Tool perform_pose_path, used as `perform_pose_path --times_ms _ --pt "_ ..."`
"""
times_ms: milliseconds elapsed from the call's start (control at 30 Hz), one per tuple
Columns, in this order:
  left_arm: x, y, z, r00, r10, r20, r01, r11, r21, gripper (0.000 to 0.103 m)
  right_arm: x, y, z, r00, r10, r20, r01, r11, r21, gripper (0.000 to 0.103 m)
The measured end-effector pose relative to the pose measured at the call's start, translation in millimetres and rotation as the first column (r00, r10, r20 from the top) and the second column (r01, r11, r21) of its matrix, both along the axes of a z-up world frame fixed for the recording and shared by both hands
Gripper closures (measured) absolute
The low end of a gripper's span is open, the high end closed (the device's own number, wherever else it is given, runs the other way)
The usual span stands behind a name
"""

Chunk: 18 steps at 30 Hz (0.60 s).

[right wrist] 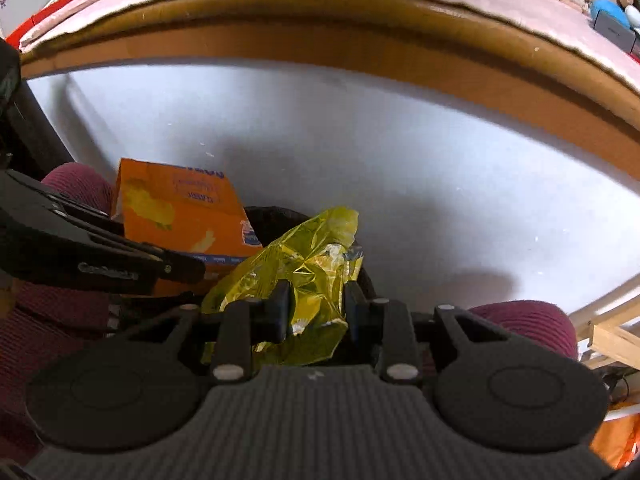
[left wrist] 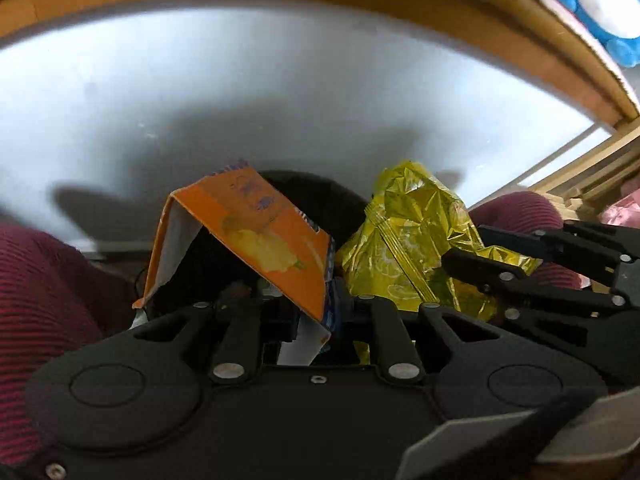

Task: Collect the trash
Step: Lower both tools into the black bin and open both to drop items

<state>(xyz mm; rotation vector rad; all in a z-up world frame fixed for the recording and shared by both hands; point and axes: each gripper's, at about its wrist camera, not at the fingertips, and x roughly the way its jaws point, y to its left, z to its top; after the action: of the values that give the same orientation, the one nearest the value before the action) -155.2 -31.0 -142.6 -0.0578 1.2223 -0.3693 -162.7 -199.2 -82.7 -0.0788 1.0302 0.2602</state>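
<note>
A flattened orange carton [left wrist: 264,240] sticks up from my left gripper [left wrist: 316,312], whose jaws are shut on its lower edge; the fingertips are hidden behind the card. To its right, a crumpled yellow foil wrapper [left wrist: 416,232] is pinched in my right gripper [left wrist: 480,268]. In the right wrist view the same wrapper [right wrist: 312,272] sits squeezed between the two pads of the right gripper [right wrist: 318,308]. The orange carton [right wrist: 180,208] and the left gripper [right wrist: 180,268] are at the left. Just below both items is the dark mouth of a black bag [right wrist: 276,216], also visible as the black bag [left wrist: 320,196].
A person's knees in maroon ribbed fabric [left wrist: 44,300] [right wrist: 528,320] flank the bag. Beyond lies a white surface [left wrist: 240,100] bounded by a brown cardboard wall [right wrist: 360,40]. A blue plush toy [left wrist: 600,4] and a wooden frame [right wrist: 608,332] are at the right.
</note>
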Motion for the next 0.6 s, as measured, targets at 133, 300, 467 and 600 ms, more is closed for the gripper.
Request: perform_pose_path --times_ms 133,300,467,600 --pt "3 -2 -3 1.000 -0.016 -0.003 0.016 1.000 0.001 0.086 4 1 -2 1.000 0.001 -0.007 -0.001 1.000 0.018 0.068" --pt "3 -6 -4 1.000 -0.018 0.000 0.018 1.000 0.002 0.068 8 2 -5 1.000 0.002 -0.012 -0.001 1.000 0.030 0.061" --pt "1 -5 2 1.000 -0.008 0.009 0.008 1.000 0.005 0.058 7 -3 -5 1.000 0.002 -0.005 -0.002 0.999 0.046 0.045" --pt "1 -4 9 1.000 0.001 0.030 -0.001 1.000 0.018 0.054 7 -5 -2 1.000 0.002 0.002 -0.002 0.999 0.050 0.042"
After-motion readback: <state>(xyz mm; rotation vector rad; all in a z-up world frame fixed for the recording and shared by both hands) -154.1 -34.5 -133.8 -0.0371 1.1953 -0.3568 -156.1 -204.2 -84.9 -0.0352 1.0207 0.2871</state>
